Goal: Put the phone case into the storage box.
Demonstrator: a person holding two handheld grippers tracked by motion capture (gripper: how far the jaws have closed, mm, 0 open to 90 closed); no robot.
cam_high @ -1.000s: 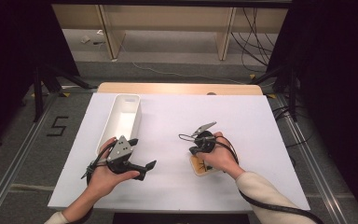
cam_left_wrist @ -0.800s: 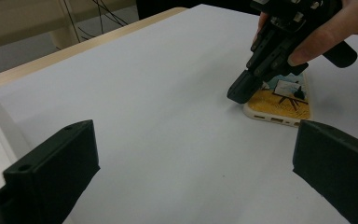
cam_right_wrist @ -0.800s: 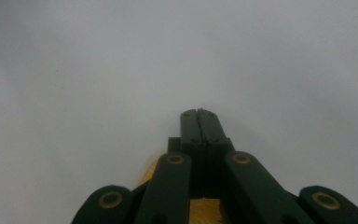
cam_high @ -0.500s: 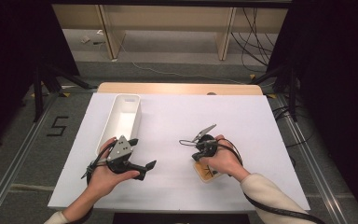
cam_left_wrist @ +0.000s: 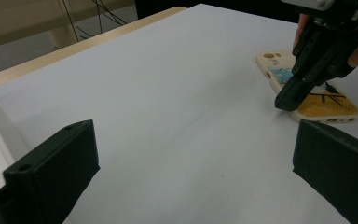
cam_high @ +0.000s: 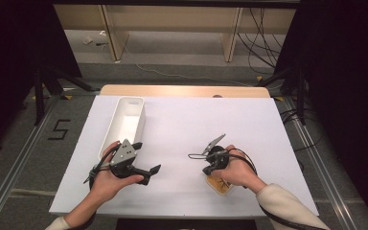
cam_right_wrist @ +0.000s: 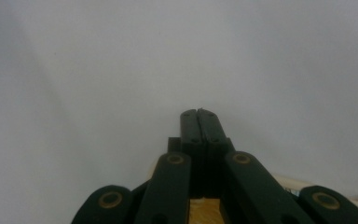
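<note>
A cream phone case (cam_high: pixel 219 183) with a yellow and blue picture lies flat on the white table near the front right. My right gripper (cam_high: pixel 207 170) points down at the case's left edge, its jaws shut with nothing between them. The left gripper view shows that shut tip (cam_left_wrist: pixel 289 100) resting at the edge of the case (cam_left_wrist: pixel 317 95). In its own view, the right gripper (cam_right_wrist: pixel 199 115) shows closed fingers above the white table, with the case (cam_right_wrist: pixel 205 211) just beneath. My left gripper (cam_high: pixel 146 157) stays at the front left, aimed right, and in its own view (cam_left_wrist: pixel 191 177) it stands wide open and empty.
A long white bin (cam_high: pixel 124 122) stands at the left, just beyond my left hand. The white tabletop (cam_high: pixel 196 115) has a wooden strip along its far edge. Cables and shelf legs lie on the floor behind the table.
My right hand and gripper have shifted toward the near edge and slightly right. The phone case under it now shows nearer the front too. The left gripper has not moved.
</note>
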